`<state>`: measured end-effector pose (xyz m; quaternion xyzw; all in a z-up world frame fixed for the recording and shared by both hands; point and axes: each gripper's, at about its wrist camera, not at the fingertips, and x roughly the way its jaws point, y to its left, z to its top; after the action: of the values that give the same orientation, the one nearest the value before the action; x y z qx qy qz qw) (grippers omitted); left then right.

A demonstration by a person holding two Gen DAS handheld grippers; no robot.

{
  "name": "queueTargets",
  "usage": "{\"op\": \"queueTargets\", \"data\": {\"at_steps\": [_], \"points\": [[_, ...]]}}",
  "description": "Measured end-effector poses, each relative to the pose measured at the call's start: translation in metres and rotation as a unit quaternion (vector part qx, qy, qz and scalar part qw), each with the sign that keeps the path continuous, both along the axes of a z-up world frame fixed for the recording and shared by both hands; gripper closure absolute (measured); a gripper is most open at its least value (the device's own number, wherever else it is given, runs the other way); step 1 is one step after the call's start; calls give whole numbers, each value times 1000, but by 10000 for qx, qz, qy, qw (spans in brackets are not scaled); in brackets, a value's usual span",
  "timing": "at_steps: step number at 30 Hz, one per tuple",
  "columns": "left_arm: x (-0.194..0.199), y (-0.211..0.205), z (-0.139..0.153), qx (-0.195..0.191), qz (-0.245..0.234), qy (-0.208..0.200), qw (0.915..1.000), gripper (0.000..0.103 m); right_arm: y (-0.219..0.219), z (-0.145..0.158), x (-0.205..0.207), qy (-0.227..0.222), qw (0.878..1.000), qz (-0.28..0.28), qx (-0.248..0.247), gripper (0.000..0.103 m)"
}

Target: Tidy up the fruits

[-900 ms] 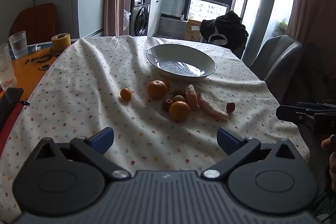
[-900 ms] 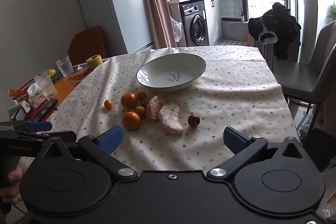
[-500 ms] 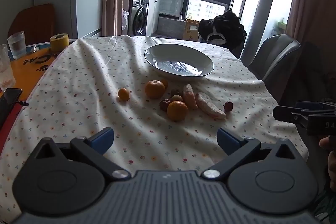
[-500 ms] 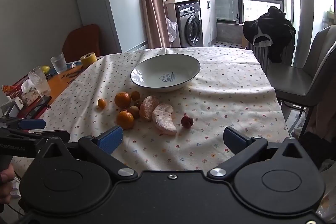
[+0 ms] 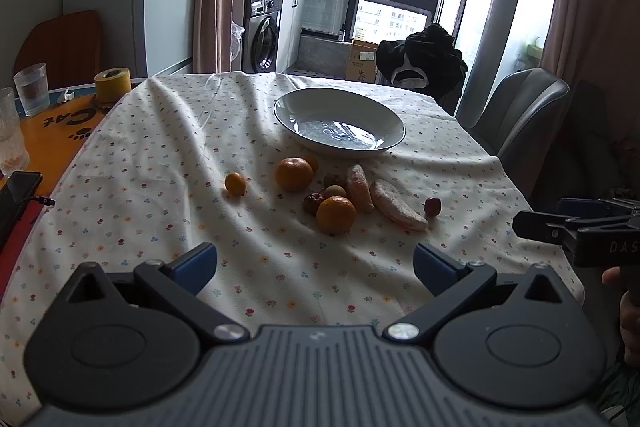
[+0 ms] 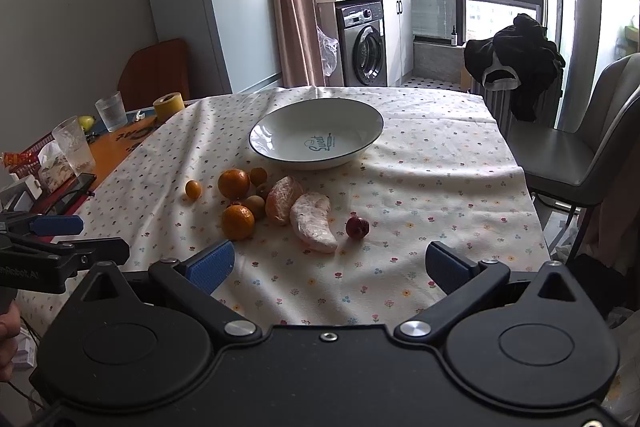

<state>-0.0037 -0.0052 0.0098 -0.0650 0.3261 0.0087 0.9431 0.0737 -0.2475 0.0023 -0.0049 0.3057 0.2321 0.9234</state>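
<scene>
An empty white bowl [image 5: 340,125] [image 6: 316,137] sits mid-table on the flowered cloth. In front of it lie two oranges [image 5: 335,214] [image 5: 294,174], a small kumquat [image 5: 235,184], two peeled pomelo segments [image 5: 396,205] [image 5: 359,187], small brown and red fruits [image 5: 433,206] [image 6: 357,227]. My left gripper [image 5: 316,263] is open and empty, above the table's near edge, short of the fruit. My right gripper [image 6: 330,265] is open and empty, also short of the fruit. Each gripper shows in the other's view [image 5: 576,231] [image 6: 60,247].
At the left on the orange table part stand glasses [image 5: 31,89] [image 6: 76,145], a yellow tape roll [image 5: 113,84] and a phone [image 5: 18,191]. A grey chair [image 5: 520,115] [image 6: 580,147] stands at the right. A chair with dark clothes [image 6: 516,63] stands behind the table.
Both grippers have drifted slightly, so the fruit and bowl shift a little left in view. Both stay open and empty.
</scene>
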Motion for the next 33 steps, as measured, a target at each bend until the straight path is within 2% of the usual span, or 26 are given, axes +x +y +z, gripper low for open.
{"op": "queueTargets", "data": {"at_steps": [33], "points": [[-2,8,1,-46,79,-63,9999,0,2,1,-2,-32,10000,-11,-65,0]]}}
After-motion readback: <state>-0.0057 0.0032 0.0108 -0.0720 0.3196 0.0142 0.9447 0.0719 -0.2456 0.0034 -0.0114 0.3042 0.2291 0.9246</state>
